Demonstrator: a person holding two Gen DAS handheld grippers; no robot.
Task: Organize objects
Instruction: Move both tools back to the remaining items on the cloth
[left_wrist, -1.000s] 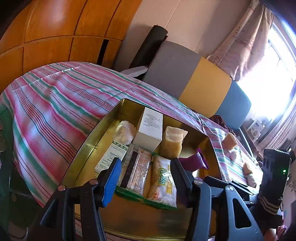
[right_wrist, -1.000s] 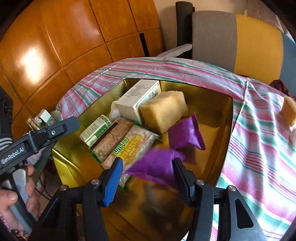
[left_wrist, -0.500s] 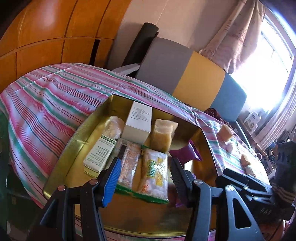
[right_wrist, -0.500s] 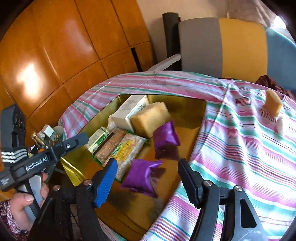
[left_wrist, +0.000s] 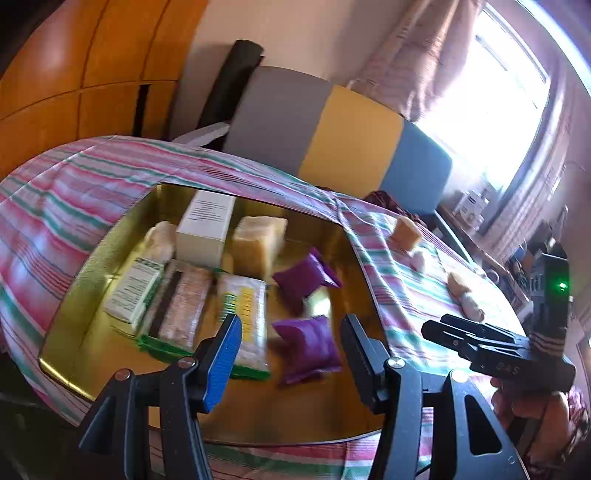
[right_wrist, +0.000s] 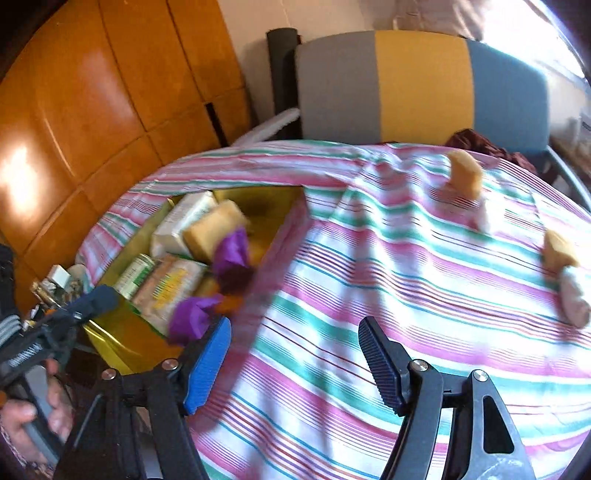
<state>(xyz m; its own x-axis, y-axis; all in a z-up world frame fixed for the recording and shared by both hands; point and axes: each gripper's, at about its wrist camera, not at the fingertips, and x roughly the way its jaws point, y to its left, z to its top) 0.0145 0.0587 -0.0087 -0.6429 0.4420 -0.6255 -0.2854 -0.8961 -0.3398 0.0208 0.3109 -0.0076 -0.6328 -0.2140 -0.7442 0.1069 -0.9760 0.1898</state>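
1. Left gripper (left_wrist: 291, 345): jaws apart, nothing between them, over gold tray (left_wrist: 110, 369).
2. Right gripper (right_wrist: 295, 354): jaws opening, empty, over striped cloth (right_wrist: 406, 277) beside tray.
3. Two purple pouches (left_wrist: 308, 347) lie inside tray.

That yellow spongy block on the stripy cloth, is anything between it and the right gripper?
Nothing visible. Only bare striped tablecloth lies between the open, empty right gripper and the yellow spongy block. A small white bundle sits beside the block, not in front.
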